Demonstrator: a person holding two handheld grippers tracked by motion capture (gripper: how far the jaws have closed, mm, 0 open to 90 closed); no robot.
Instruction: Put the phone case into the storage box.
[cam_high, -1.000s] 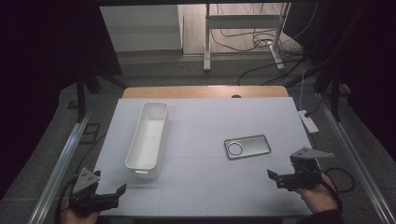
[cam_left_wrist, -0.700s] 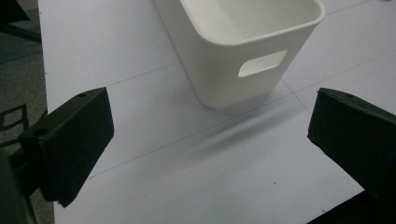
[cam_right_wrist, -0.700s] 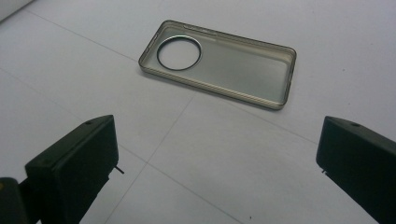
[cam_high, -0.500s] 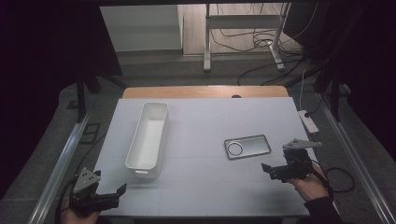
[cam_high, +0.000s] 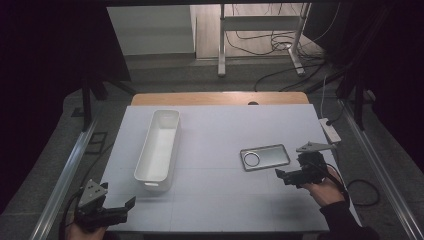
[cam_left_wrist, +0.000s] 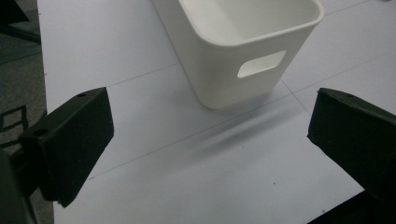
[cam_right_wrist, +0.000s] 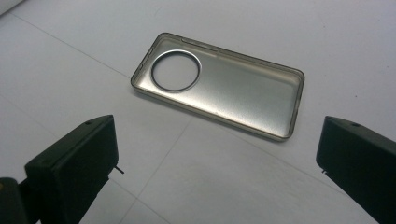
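Note:
A clear, smoke-tinted phone case (cam_high: 264, 157) with a round camera hole lies open side up on the white table (cam_high: 225, 130), right of centre. My right gripper (cam_high: 289, 167) is open just off the case's near right corner. In the right gripper view the case (cam_right_wrist: 219, 84) lies flat ahead of the wide-apart jaws, which hold nothing (cam_right_wrist: 217, 168). A long white bin (cam_high: 159, 149) stands empty left of centre. My left gripper (cam_high: 119, 197) is open at the near left corner of the table. The left gripper view has the bin's handle end (cam_left_wrist: 243, 42) a short way ahead.
A white power strip (cam_high: 329, 130) lies at the table's right edge. A wooden strip (cam_high: 220, 98) runs along the far edge. Metal rails (cam_high: 65, 175) flank the table on both sides. Cables and a stand (cam_high: 260, 45) are on the floor beyond.
My right gripper has moved left and away from the table's right edge, closing in on the phone case. The left gripper has stayed put.

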